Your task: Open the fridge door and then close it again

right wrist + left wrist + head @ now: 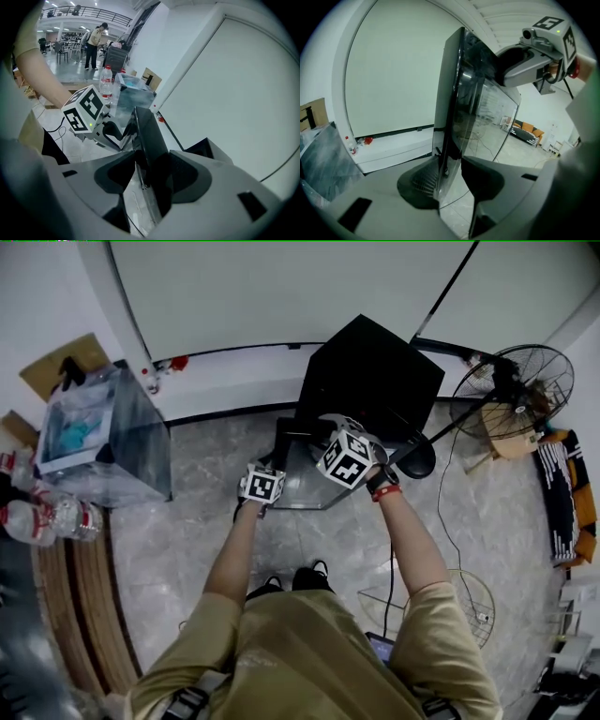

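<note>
Head view, fridge (370, 371): a black cabinet is seen from above, set on the grey floor (187, 549) close to a white wall.
Head view, fridge door (305, 486): a glass panel is swung out from the cabinet front towards the person, and both grippers are placed at its edge.
Head view, left gripper (270, 474): it is held at the door's left part, marker cube facing up.
Head view, right gripper (333, 439): it is held just beside the left one and nearer the cabinet.
Head view, clear bin (141, 456): it is stood well left of the fridge, with a teal object (73, 435) and pale wrapping contained in it.
Head view, water bottles (42, 519): red-labelled clear bottles are grouped beside the bin; their fill level cannot be read.
Head view, standing fan (525, 381): it is placed right of the fridge.
Left gripper view, jaws: they are closed onto the fridge door, one pad pressed to each face of its dark-framed edge.
Left gripper view, fridge interior: only darkness is shown behind the glass, so contents cannot be made out.
Left gripper view, right gripper: it is seen higher on the same door edge.
Right gripper view, jaws: they are closed onto the door edge, which is clamped between the two pads.
Right gripper view, left gripper: it is seen further along the same edge, its cube turned to the camera.
Right gripper view, containers: one upright water bottle is shown beside the clear bin, with teal contents visible inside the bin.
</note>
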